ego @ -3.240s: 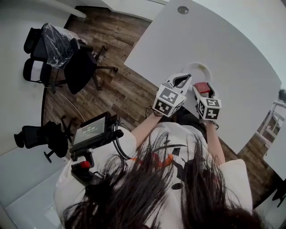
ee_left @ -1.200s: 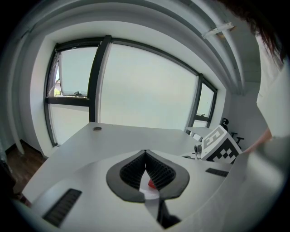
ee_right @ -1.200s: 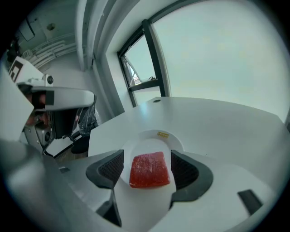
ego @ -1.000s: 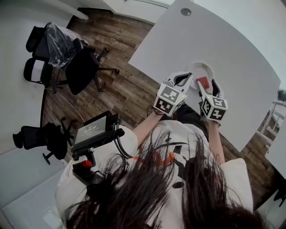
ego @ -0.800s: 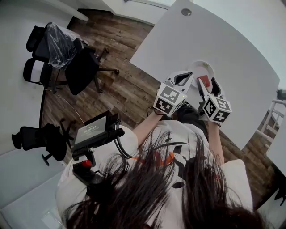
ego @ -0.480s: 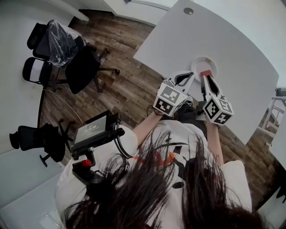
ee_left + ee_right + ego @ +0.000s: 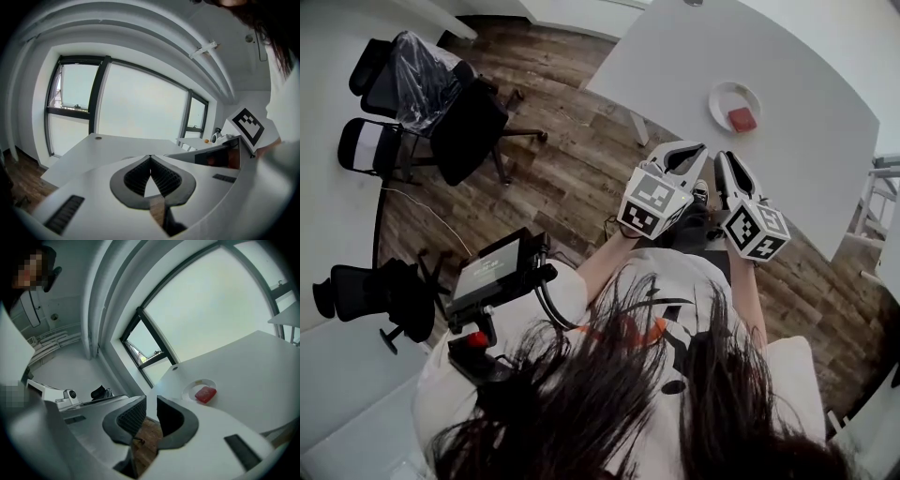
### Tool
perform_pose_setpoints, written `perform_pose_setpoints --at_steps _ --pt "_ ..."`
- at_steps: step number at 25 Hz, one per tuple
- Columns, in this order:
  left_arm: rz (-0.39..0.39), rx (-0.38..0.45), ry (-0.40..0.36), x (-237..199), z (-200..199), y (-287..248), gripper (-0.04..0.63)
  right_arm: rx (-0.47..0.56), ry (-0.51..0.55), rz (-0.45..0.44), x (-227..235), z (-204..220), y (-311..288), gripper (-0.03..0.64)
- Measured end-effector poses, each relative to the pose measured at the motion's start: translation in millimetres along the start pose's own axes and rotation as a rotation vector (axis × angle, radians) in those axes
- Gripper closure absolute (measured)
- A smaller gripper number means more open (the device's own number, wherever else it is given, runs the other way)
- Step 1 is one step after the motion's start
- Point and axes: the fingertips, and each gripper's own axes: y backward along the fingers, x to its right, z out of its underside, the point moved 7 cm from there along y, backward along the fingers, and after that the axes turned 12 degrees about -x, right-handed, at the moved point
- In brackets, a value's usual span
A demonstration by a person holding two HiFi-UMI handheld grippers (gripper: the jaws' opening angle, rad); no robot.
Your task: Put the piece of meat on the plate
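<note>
Tongs both shut, empty: right gripper [image 7: 724, 167] just closed on nothing, left gripper [image 7: 697, 153] tips together, both pulled back near. Meat [image 7: 742, 119] now on far plate [image 7: 719, 95]; looks done.

The left tool [image 7: 150, 159], jaws together, faces a white table [image 7: 110, 144].

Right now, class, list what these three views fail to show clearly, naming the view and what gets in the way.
- Small screen: its text is too small to read in the head view.
- Table: its far corner is cut off by the head view's top edge.
- Piece of meat: too small in the head view to show its texture.
</note>
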Motion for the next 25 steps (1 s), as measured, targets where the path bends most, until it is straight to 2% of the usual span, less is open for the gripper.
perform_pose_setpoints --at_steps 3,8,17,25 --pt "0.013 -0.003 0.009 4.7 13.3 9.6 0.591 -0.014 0.004 0.013 -9.3 16.6 7.7 0.538" --pt "0.04 0.015 0.026 42.1 20.1 43.5 0.591 -0.009 -0.001 0.043 -30.5 35.9 58.7 0.538" --pt "0.064 0.009 0.019 83.8 30.0 40.4 0.591 -0.004 -0.019 0.062 -18.2 56.5 96.3 0.538" --pt "0.053 0.028 0.014 167.0 39.3 53.3 0.591 0.013 -0.011 0.047 -6.9 85.9 173.8 0.538"
